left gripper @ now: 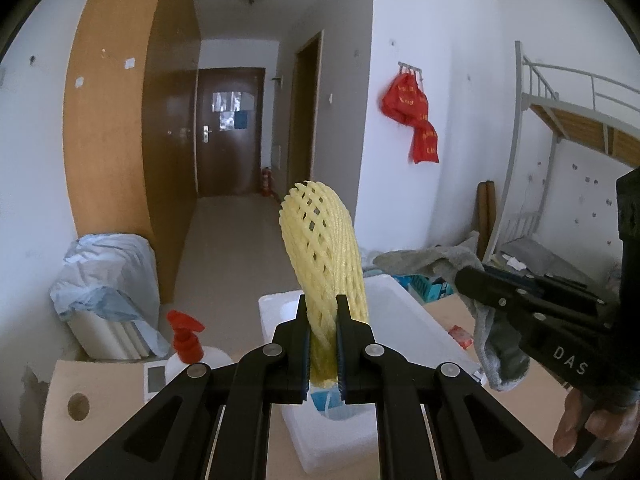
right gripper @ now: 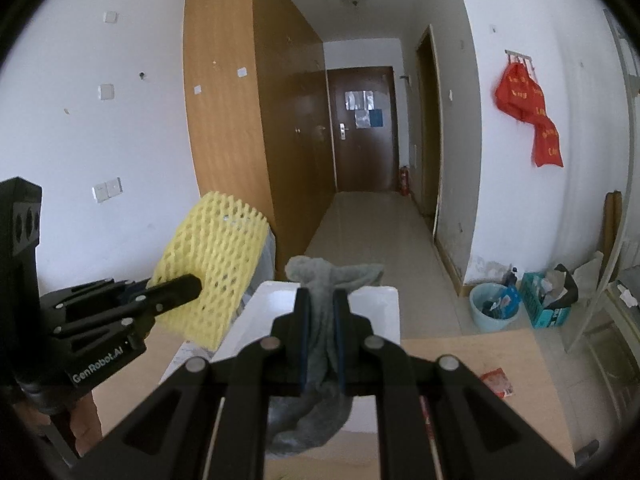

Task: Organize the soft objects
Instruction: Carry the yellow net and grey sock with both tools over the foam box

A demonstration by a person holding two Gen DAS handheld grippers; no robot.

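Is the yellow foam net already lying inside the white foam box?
No, the left tongs hold the yellow foam net up in the air above the white foam box.

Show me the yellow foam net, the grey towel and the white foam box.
yellow foam net (left gripper: 324,248), left wrist view, mid mesh.
grey towel (right gripper: 320,280), right wrist view, bunched top.
white foam box (right gripper: 372,308), right wrist view, far inner wall.

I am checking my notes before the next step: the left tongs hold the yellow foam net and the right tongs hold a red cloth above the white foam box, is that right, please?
Not quite: the cloth is grey, not red. The right wrist view shows the right tongs shut on a grey cloth above the white foam box. The left tongs do hold the yellow foam net.
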